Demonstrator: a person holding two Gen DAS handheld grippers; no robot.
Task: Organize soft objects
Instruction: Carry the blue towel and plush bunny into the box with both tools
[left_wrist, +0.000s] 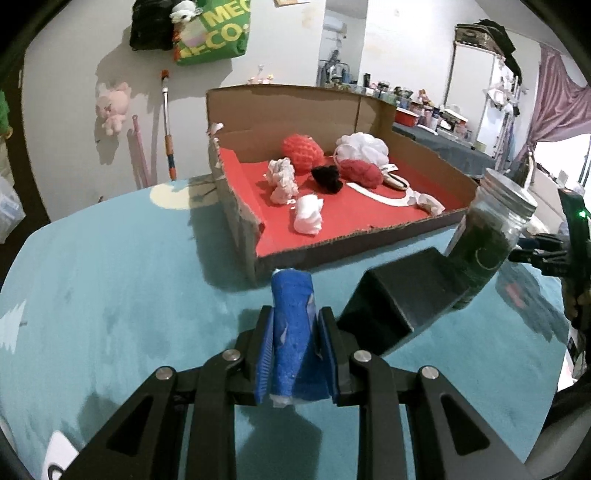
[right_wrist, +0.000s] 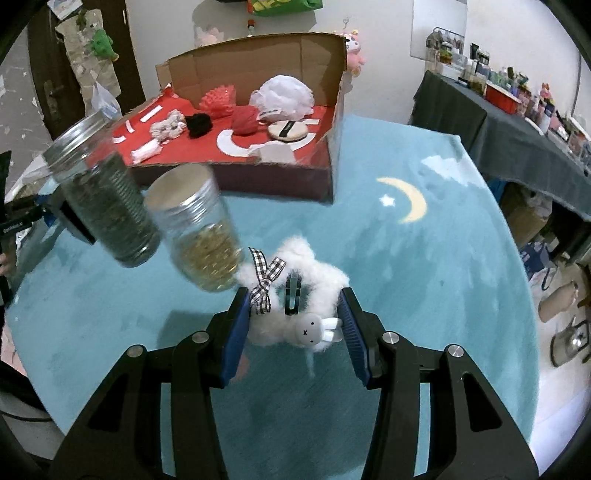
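Note:
My left gripper (left_wrist: 296, 317) is shut on a blue rolled cloth (left_wrist: 291, 343), held upright above the teal table cover, just short of the box's near corner. My right gripper (right_wrist: 293, 321) is shut on a white fluffy hair clip (right_wrist: 317, 280) with a checked bow and a small bunny face. The cardboard box (left_wrist: 280, 107) with a red floor holds several soft things: a red knitted ball (left_wrist: 301, 149), a white mesh puff (left_wrist: 364, 146), a black scrunchie (left_wrist: 327, 177), a red yarn ball (left_wrist: 364, 173) and white fabric pieces (left_wrist: 308, 218). In the right wrist view the box (right_wrist: 258, 55) lies ahead, beyond the jars.
A lidded glass jar of green stuff (right_wrist: 107, 206) stands against a black block (left_wrist: 402, 295), and a jar of yellow stuff (right_wrist: 203, 236) is beside it, close to my right fingers. The teal cover has a moon print (right_wrist: 408, 199). A cluttered dark side table (right_wrist: 517, 122) stands to the right.

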